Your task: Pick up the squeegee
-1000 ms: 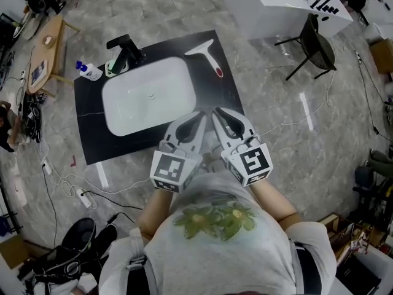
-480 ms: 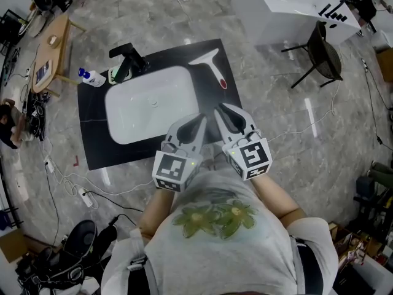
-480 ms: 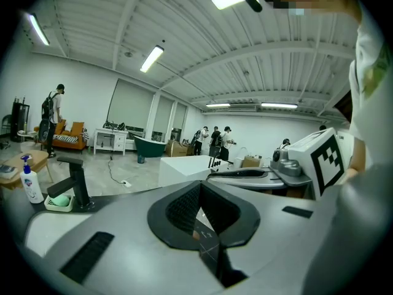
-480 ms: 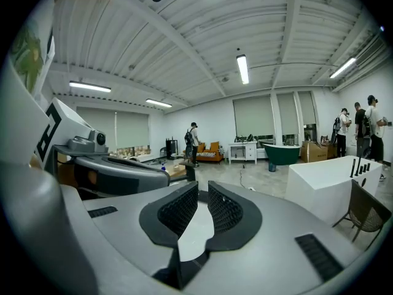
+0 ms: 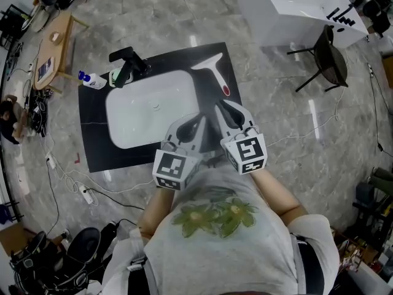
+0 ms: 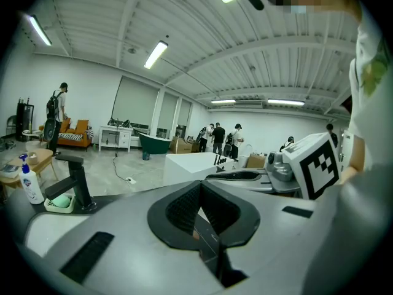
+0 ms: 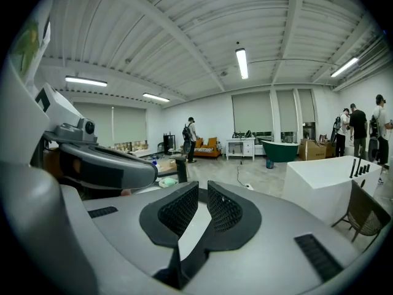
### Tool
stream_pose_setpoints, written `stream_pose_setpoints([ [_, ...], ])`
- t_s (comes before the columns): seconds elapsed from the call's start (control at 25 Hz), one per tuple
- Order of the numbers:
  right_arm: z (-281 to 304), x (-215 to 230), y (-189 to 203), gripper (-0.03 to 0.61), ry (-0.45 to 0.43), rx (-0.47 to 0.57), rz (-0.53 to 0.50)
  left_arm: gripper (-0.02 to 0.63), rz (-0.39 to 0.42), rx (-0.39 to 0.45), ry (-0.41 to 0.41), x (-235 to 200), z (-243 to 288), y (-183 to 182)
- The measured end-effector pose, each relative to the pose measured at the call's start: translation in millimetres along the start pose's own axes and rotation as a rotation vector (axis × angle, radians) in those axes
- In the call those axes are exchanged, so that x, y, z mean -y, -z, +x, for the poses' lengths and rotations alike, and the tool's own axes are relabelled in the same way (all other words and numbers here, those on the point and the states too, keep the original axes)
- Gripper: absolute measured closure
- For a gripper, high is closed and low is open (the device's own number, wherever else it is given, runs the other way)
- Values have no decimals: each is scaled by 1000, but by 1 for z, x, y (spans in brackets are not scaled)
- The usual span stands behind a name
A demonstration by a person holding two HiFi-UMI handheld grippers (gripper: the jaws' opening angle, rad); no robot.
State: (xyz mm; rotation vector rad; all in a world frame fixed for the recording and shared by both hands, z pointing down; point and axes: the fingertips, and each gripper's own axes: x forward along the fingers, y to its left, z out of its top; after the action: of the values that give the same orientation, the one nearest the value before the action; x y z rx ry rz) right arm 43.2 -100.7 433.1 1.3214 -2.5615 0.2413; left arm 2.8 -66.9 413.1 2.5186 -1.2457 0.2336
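A white squeegee (image 5: 214, 74) lies flat on a black countertop (image 5: 92, 146), on the strip just right of a white sink basin (image 5: 147, 106). Seen from the head camera, its long axis runs from 11 o'clock to 5 o'clock. The broad blade sits crosswise at the far end and the handle tapers to a red tip at the near end. Nothing touches it or rests on it.

The red tip points almost straight at the right gripper (image 5: 222, 106), which hovers just short of it, so the squeegee lies at about 12 o'clock from that gripper's tips. The right gripper's pads stand a narrow slit apart with nothing between them.

The left gripper (image 5: 201, 120) is beside the right one and a little farther back, over the basin's near right corner. From its tips the handle lies at roughly 1 o'clock. Its pads meet at the tips and hold nothing.

By this layout the right gripper is the nearer one and is already roughly in line with the handle. Its jaws would likely need to open wider to take the handle.

Farther out, at 10 o'clock from the squeegee across the basin, stands a black faucet (image 5: 126, 57). A soap bottle (image 5: 91, 77) stands at the counter's far left edge.
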Motion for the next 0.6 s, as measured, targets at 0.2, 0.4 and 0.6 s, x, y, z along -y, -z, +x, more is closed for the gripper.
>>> stream_pose_setpoints([
  [0.2,19,13,7,552,-19,-24,-5,604,2,7,-15,-11,13,-7],
  [0.4,37,25,13,552,-20,-52,5,604,-7,-5,-33,-25,23,-7],
  [0.6,55,34,22,527,-31,-94,16,604,-11,-15,-41,-35,31,-6],
])
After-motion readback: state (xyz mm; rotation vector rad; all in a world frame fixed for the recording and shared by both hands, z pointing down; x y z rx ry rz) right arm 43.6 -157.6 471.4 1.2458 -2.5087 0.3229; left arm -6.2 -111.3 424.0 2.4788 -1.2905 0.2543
